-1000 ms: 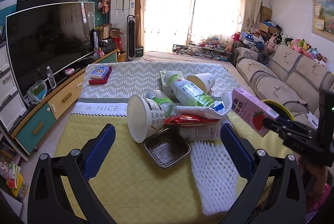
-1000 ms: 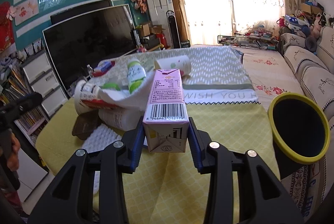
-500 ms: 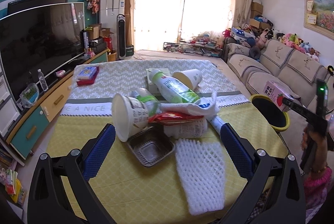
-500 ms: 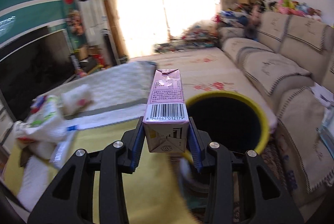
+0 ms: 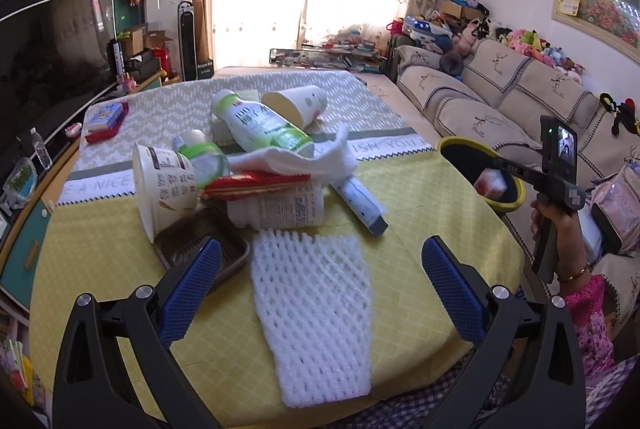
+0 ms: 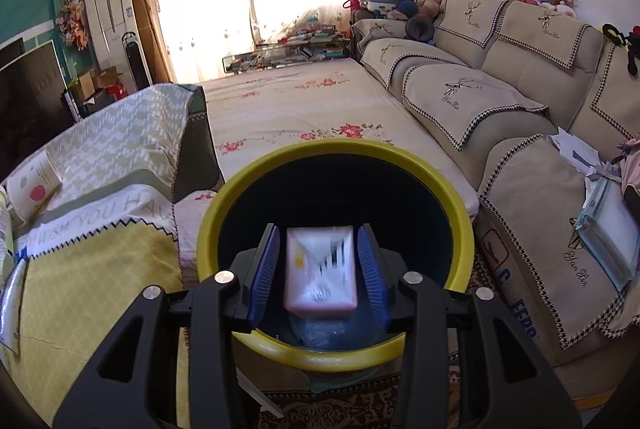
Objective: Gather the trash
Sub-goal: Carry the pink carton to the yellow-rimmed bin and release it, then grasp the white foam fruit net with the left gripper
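The right gripper (image 6: pixel 320 271) points down into the yellow-rimmed bin (image 6: pixel 448 197), its blue pads (image 6: pixel 262 273) parted a little, with slim gaps on both sides of the pink carton (image 6: pixel 320 275). The carton is blurred between the pads, inside the bin's dark mouth, and appears free of both pads. In the left wrist view the same carton (image 5: pixel 490 181) shows as a pale pink block just inside the bin's rim (image 5: pixel 460 143), ahead of the right gripper's tips.

The left gripper (image 5: pixel 320 281) hovers over the yellow tablecloth (image 5: pixel 100 269) with its fingers (image 5: pixel 192 283) spread wide and nothing between them. Directly ahead of it, between the fingers, lies a white foam net sleeve (image 5: pixel 316 313). Just beyond the left finger sits a dark foil tray (image 5: pixel 192 245), and past that the trash heap: a tipped paper cup (image 5: pixel 160 189), a white jar on its side (image 5: pixel 280 209), a red wrapper (image 5: pixel 252 183), a crumpled white tissue (image 5: pixel 304 161), a green-and-white bottle (image 5: pixel 260 127) leaning across the top, a second paper cup (image 5: pixel 300 103) at the far end, and a tube (image 5: pixel 360 203) angled toward the right finger. The bin stands off the table's right edge, well to the right of the left gripper, beside the beige sofa (image 6: pixel 520 101)
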Demonstrator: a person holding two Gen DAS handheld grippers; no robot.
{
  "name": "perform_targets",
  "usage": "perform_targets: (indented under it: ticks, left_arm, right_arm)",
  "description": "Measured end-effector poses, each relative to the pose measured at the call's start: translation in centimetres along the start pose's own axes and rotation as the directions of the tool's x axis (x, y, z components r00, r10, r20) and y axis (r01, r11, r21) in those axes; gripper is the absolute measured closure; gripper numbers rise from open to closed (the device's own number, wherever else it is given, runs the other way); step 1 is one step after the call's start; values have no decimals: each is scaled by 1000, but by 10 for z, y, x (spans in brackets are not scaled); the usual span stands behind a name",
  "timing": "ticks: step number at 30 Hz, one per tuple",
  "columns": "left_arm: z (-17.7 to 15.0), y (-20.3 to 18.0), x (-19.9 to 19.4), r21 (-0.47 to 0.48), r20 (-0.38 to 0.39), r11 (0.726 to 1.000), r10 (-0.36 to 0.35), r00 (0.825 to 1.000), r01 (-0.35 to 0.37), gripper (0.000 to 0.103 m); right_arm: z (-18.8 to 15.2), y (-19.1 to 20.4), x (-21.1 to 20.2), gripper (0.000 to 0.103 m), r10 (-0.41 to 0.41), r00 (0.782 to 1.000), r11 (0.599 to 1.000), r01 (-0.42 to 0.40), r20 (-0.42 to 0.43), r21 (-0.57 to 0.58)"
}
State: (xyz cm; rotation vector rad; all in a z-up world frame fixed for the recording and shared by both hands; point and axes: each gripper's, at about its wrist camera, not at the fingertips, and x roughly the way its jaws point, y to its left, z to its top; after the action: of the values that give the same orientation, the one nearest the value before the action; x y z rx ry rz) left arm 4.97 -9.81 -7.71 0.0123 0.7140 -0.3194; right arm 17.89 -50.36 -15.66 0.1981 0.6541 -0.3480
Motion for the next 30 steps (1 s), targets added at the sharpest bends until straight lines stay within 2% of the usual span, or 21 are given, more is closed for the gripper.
perform_targets:
  ticks: [4,9,13,22,23,26,27,28,30]
  left_arm:
    - [-8,-3,9,0,-33,1000,-9,999,9,4]
    - [-16,-6,16,0,-75,1000,-23,997,23,4]
    - [-21,-8,27,11,-120,1000,-5,993,7,4]
    - [-35,-5,59,22,-245,998,57,968,-53,4]
    - [-36,-4,62,21,-255,998,60,965,-57,6]
    - [-38,-2,65,20,-265,998,64,962,-61,25]
    - [-38,-2,65,19,-261,998,58,964,-55,34]
    - [-37,-2,65,14,-252,999,48,966,-45,39]
    - [-35,-1,62,6,-232,999,32,972,-31,59]
  right_arm:
    - [-2,6,-21,51,12,999,1000,-12,36,-3]
    - [-3,11,-40,49,51,997,999,-51,51,0]
    - [-3,16,-49,46,78,995,997,-79,57,-2]
    - [-5,19,-58,45,109,993,994,-109,53,-5]
    - [-5,18,-58,45,112,992,994,-112,52,-4]
    - [-5,16,-59,45,116,992,993,-116,55,0]
    - [-5,16,-60,45,116,992,993,-116,57,1]
    - [-5,15,-59,45,117,991,993,-118,58,2]
    - [-5,15,-60,45,120,991,993,-121,59,5]
